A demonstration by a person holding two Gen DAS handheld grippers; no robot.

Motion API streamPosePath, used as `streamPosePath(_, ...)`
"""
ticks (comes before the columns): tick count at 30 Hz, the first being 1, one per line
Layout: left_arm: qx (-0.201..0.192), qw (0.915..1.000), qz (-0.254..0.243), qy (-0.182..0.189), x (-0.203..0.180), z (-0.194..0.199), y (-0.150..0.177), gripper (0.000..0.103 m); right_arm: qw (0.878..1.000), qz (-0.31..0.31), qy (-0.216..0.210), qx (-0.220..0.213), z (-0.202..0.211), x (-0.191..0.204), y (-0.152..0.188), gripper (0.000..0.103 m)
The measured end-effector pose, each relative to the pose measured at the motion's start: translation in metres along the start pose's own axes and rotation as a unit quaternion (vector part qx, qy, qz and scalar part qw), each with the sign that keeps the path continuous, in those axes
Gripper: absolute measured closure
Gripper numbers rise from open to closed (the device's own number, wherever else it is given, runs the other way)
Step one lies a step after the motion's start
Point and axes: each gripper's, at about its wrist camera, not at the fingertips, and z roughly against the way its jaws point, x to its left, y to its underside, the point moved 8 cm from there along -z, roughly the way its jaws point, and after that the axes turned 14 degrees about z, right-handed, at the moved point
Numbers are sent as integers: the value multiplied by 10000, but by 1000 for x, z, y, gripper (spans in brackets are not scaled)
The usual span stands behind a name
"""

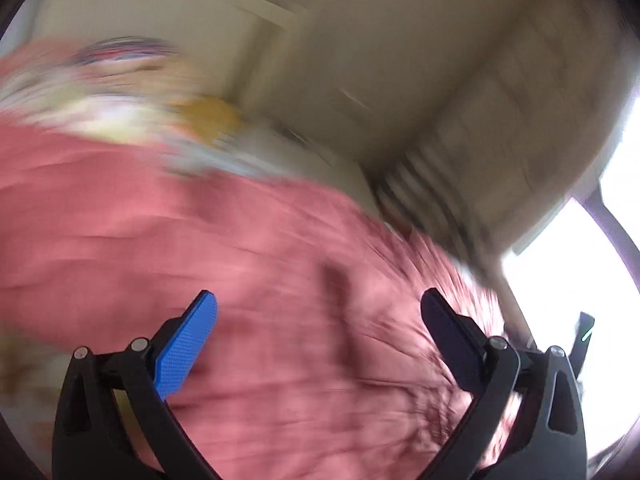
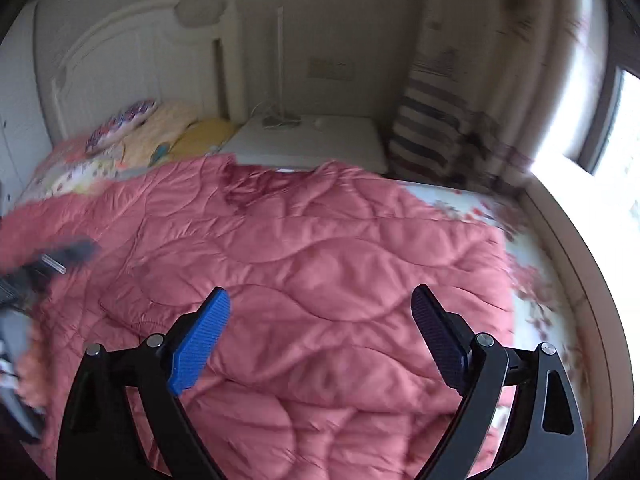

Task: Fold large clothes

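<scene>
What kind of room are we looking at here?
Most likely a bedroom: a pink quilted comforter spread over a bed, a white carved headboard behind it, and a white bedside table beside the pillows.

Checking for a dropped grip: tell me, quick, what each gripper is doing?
Left gripper: open, nothing between the jaws, pink quilt beyond.
Right gripper: open, holding nothing, over the quilt.

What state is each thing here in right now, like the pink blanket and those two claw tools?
Pink quilt: spread over the bed, rumpled, gripped by neither tool.
Left gripper: jaws open, nothing between them.
Right gripper: jaws open, nothing between them.
Striped curtain: hanging, drawn aside from the bright window.
</scene>
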Motion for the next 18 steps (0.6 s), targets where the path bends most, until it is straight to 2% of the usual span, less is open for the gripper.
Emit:
streamPosePath(1,-242,9991,319,-159,29,19,-15,2,9999,71,-17,78,-12,7,-2,15)
streamPosePath(2,-563,9949,745,-381,70,46,-34,2,9998,97,-57,138,-22,11,-1,15)
streamPosePath(3,-744,9910,999,-491,95,63,-44,2,9995,120,-111,252,-31,18,5,15)
streamPosePath(4,-975,9841,1342,-638,130,85,-55,2,9981,141,-170,569,-51,26,19,15)
streamPosePath(5,-1164,9759,1665,-795,163,104,-64,2,9974,122,-175,689,-60,29,24,12)
streamPosePath(7,-1380,9644,2072,-890,204,126,-75,2,9984,3,-216,520,-63,31,26,12)
streamPosePath(9,-1558,9596,2234,-713,226,139,-90,2,9982,-69,-326,498,-62,29,28,11)
streamPosePath(14,-1640,9575,2215,-855,234,123,-132,5,9981,-98,-378,486,-57,25,34,11)
streamPosePath(16,-1614,9501,2545,-803,231,112,-141,47,9980,-101,-386,488,-60,27,32,10)
streamPosePath(17,-1572,9447,2778,-751,228,106,-142,90,9980,-109,-402,485,-60,26,32,10)
streamPosePath(18,-1615,9372,3002,-738,220,106,-141,93,9979,-115,-420,480,-60,25,31,10)
